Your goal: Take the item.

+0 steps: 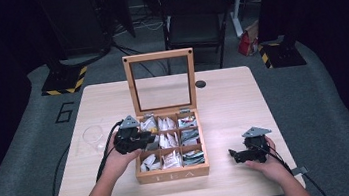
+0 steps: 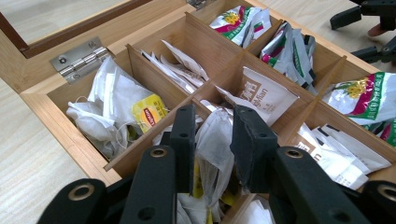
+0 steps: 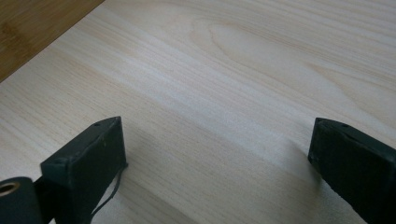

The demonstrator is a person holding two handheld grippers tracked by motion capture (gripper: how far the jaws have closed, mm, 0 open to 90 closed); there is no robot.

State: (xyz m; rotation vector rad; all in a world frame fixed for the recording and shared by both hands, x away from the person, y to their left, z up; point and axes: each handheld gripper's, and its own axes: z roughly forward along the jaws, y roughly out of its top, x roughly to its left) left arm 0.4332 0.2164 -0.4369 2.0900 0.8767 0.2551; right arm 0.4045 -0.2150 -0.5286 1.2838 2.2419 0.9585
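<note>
An open wooden tea box (image 1: 172, 175) with a glass lid (image 1: 157, 56) standing upright sits mid-table, its compartments holding tea bags. My left gripper (image 1: 151, 140) reaches into the middle-left compartment from the box's left side. In the left gripper view its jaws (image 2: 214, 126) are shut on a white tea bag (image 2: 212, 142), pinched between the pads. A yellow-tagged bag (image 2: 148, 114) lies in the neighbouring compartment. My right gripper (image 1: 233, 155) rests on the bare table to the right of the box, its jaws (image 3: 217, 144) wide open with nothing between them.
A clear plastic piece (image 1: 94, 135) lies on the table left of the box. A small black disc (image 1: 200, 83) sits near the far edge. A dark folding chair (image 1: 195, 20) stands beyond the table. Green-and-white sachets (image 2: 359, 95) fill the right-hand compartments.
</note>
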